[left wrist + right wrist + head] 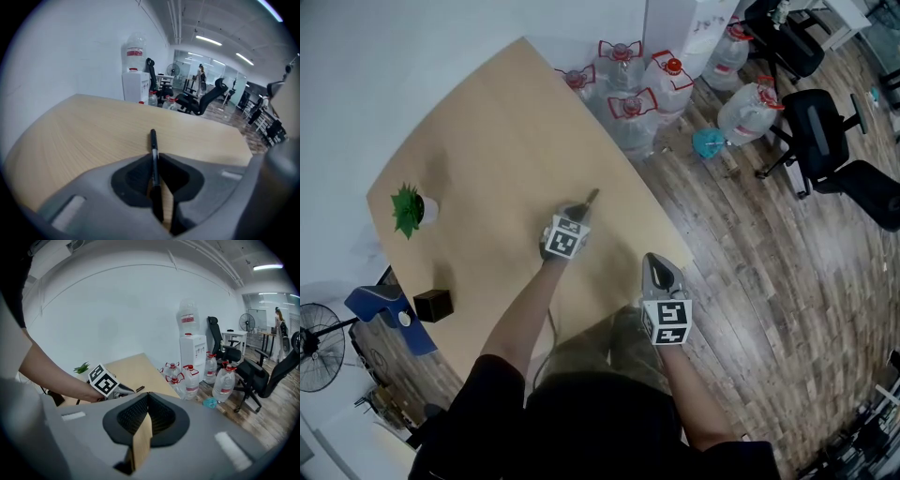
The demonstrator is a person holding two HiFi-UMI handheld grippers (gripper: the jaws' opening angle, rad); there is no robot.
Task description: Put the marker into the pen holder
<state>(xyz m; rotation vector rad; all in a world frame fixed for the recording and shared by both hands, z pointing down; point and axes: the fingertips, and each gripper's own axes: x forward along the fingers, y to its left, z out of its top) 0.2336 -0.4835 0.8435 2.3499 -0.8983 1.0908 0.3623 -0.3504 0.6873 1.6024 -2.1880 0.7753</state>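
between the dark pads of the left tongs (153,157) lies the slim black marker (153,150). the pads are clenched on its barrel, and its far end juts past them toward 12 o'clock in the left gripper view. that end sits low over the pale wooden bench (93,136); whether it touches the wood i cannot tell. from the head view the marker (592,197) pokes out at 1 o'clock from the left tongs (581,208), near the middle of the bench (487,159).

the small black square pen holder (433,305) stands at 8 o'clock from the marker, well apart, near the bench's edge. a little green potted plant (411,210) stands at 9 o'clock from the marker, also well apart. a blue object (384,305) sits just beside the pen holder at its 9 o'clock.

the right tongs (659,262) hang at 5 o'clock from the left tongs, near the bench's near corner. in the right gripper view the right tongs (147,394) are clenched with tips meeting and nothing between them.

off the bench at 1 o'clock, clear water bottles with red caps (623,94) stand clustered on the dark wooden floor (769,281). black office chairs (825,141) stand farther out at 2 o'clock. a white water dispenser (193,348) stands against the wall.
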